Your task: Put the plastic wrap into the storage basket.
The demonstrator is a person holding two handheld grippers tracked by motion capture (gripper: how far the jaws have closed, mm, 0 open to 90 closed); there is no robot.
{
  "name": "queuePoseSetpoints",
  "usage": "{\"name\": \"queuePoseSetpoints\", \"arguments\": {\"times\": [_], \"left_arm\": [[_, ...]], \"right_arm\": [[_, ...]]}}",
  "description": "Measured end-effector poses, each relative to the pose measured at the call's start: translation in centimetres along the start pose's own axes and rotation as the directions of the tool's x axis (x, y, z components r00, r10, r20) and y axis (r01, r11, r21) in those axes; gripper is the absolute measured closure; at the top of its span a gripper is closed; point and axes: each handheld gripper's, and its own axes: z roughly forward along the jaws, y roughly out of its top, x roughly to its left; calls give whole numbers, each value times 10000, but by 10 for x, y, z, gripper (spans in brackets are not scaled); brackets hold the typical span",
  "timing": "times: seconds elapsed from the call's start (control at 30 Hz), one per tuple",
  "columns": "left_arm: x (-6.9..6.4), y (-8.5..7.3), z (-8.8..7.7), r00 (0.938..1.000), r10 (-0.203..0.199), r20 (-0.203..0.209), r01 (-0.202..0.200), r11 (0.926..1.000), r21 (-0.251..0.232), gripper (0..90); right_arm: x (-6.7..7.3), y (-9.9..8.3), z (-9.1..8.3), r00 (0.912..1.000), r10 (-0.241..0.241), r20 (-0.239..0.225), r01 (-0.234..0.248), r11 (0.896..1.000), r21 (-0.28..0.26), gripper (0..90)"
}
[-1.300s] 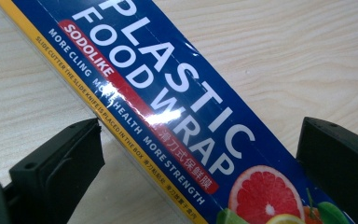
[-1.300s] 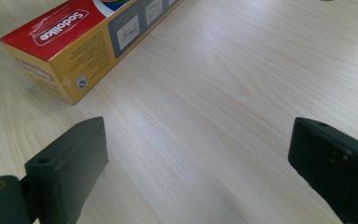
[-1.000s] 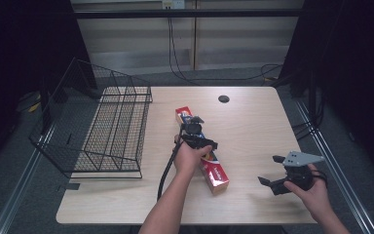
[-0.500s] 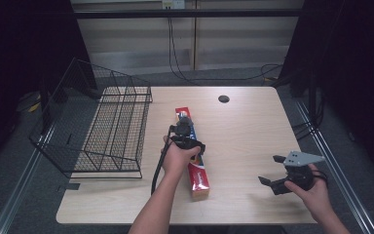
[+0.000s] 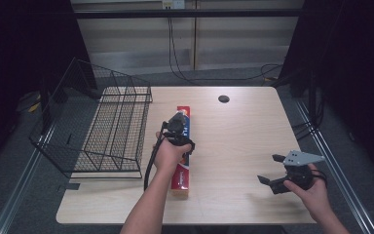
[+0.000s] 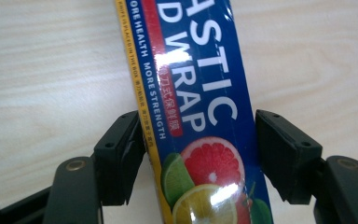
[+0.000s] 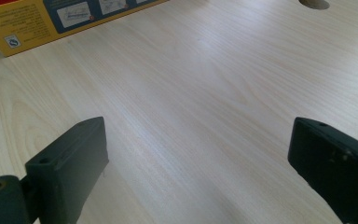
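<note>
A long red and blue plastic wrap box (image 5: 181, 178) lies lengthways on the wooden table (image 5: 243, 131), just right of the basket. My left gripper (image 5: 181, 136) comes down on its middle. In the left gripper view its jaws have just been closing, and both pads now sit against the sides of the box (image 6: 200, 116); the left gripper (image 6: 200, 154) straddles the fruit picture. My right gripper (image 5: 269, 169) rests low near the front right of the table, open, with bare wood between its jaws (image 7: 198, 163). A yellow corner of the box (image 7: 23, 21) shows at the top left there.
A black wire basket (image 5: 112, 126) stands on the table's left side, partly overhanging the edge. A round cable hole (image 5: 223, 99) sits at the back centre. Dark curtains and floor cables surround the table.
The box has swung from a diagonal lie to nearly straight front-to-back. My left hand shifted left with it and its jaws narrowed onto the box. The right gripper has stayed put.
</note>
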Motion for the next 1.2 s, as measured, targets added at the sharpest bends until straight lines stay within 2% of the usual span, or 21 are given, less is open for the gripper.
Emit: {"name": "queuePoseSetpoints", "arguments": {"times": [0.23, 0.3, 0.37, 0.43, 0.5, 0.57, 0.6, 0.7, 0.83, 0.93, 1.2], "left_arm": [[0, 6, 10, 9995, -127, -285, 116, 9992, -379, 325], [-1, 10, 16, 9989, -247, -390, 237, 9994, -241, 325], [-1, 11, 17, 9988, -360, -338, 353, 9991, -223, 328], [-2, 14, 15, 9983, -330, -490, 330, 9995, -20, 367], [-1, 15, 11, 9976, -165, -667, 177, 9997, 175, 386], [-2, 17, 6, 9957, 379, -843, -325, 9973, 653, 418], [-3, 17, 4, 9944, 445, -955, -379, 9968, 699, 421], [0, 18, -5, 9966, 440, -702, -379, 9955, 872, 425], [1, 19, -19, 9946, 718, -744, -637, 9923, 1060, 428], [3, 20, -28, 9954, 723, -630, -644, 9908, 1188, 431], [8, 25, -54, 9965, 744, -384, -698, 9916, 1093, 433]], "right_arm": [[0, 1, 1, 10000, -9, 20, 9, 10000, -32, 46], [0, 1, 1, 10000, -22, 34, 22, 10000, -36, 46], [0, 1, 1, 10000, -36, 23, 36, 10000, -39, 46], [-1, 0, 0, 10000, -12, 25, 12, 10000, -51, 46], [-1, 0, 0, 10000, 4, 31, -3, 10000, -55, 46], [-2, 0, 0, 10000, 36, 52, -35, 10000, -55, 46], [-2, 0, 0, 10000, 8, 31, -8, 10000, -47, 46], [-2, 0, -1, 10000, 17, 65, -16, 10000, -71, 46], [-2, 1, -1, 10000, 5, 72, -4, 9999, -127, 46], [-1, 1, -1, 10000, 12, 8, -12, 9999, -156, 45], [-2, 2, -2, 10000, 65, 72, -63, 9997, -241, 45]]}}
